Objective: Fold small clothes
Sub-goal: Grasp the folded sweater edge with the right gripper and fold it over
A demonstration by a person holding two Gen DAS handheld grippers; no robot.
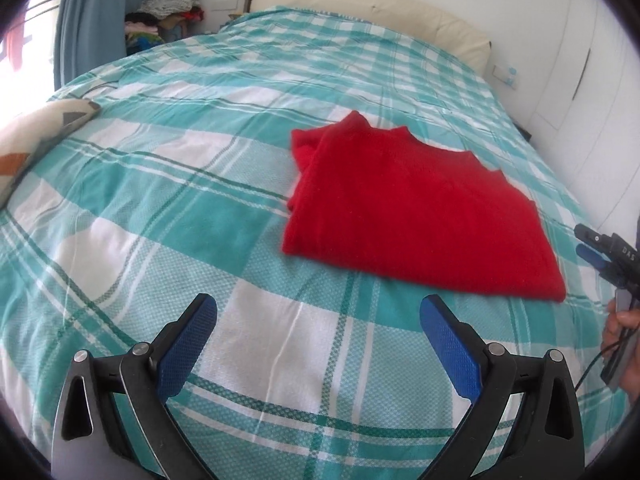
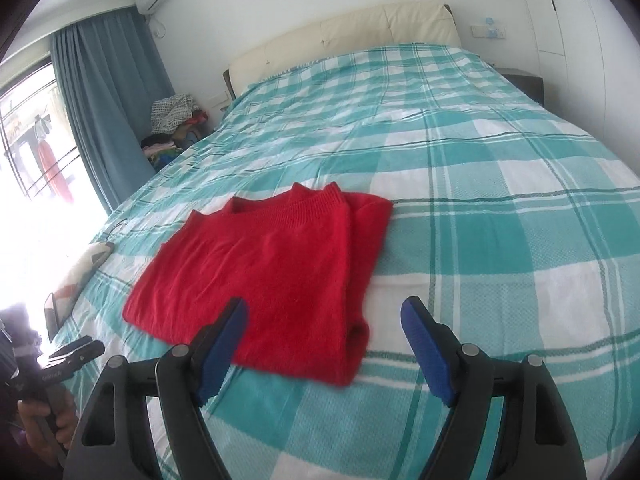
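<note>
The folded red sweater (image 2: 272, 280) lies flat on the checked bedspread (image 2: 500, 240), its collar at the far end, ahead of 2 empty, wide-open claws: right claw (image 2: 324, 344) nearer, by its near-right corner, left claw (image 1: 318, 344) short of its near-left corner.

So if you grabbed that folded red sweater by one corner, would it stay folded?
Probably not: the red sweater looks like soft knit in loose layers, so it would likely droop and unfold. Pushed, it would probably bunch up on the textured checked bedspread rather than slide.
</note>
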